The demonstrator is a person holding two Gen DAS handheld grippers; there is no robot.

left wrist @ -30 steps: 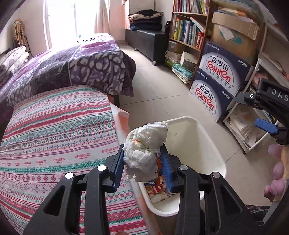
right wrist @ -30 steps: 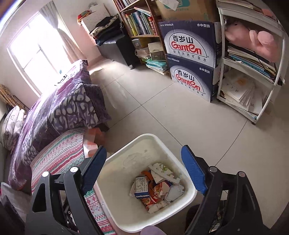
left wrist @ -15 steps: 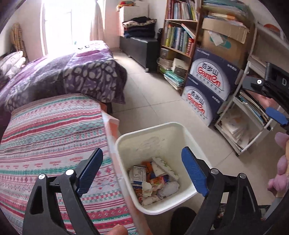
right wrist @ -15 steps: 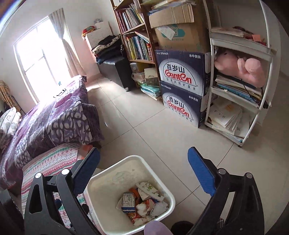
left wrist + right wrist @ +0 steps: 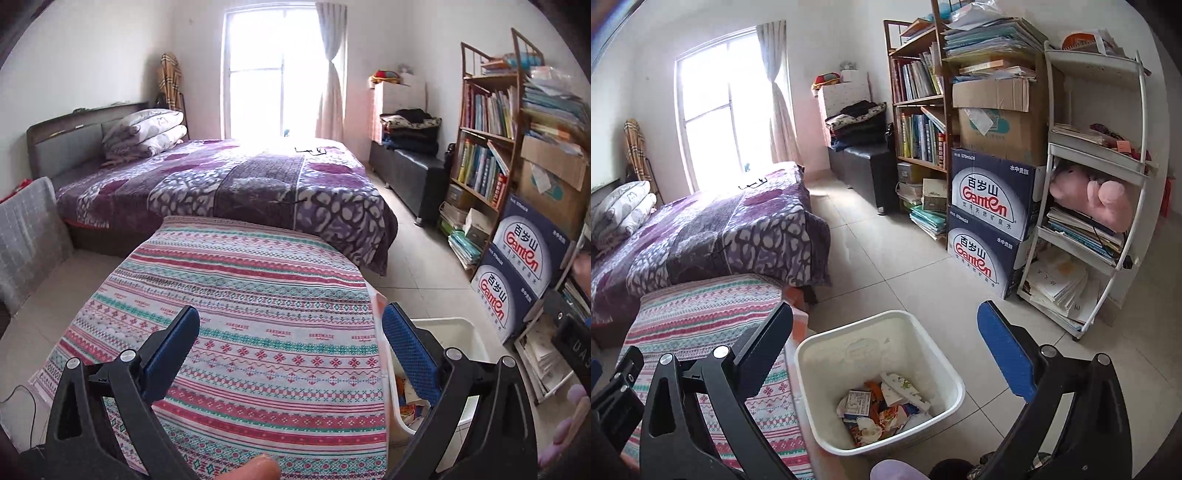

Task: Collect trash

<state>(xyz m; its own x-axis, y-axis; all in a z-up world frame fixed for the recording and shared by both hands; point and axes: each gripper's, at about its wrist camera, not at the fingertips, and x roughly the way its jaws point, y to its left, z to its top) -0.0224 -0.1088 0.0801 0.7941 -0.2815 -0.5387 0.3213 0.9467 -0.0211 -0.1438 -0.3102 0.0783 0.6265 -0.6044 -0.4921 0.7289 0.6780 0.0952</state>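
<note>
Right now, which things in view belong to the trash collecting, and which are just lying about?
Job:
- white bin on the floor
- wrappers and paper inside it
- left gripper, open, empty
- right gripper, open, empty

Lying about:
- striped cloth
- purple bed
- water cartons
- bookshelf
- pink plush toy

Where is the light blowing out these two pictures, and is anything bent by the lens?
Left wrist view: the window glares white, washing out the far end of the bed. Right wrist view: the window is overexposed too; the white shelf rack bows from fisheye distortion.
</note>
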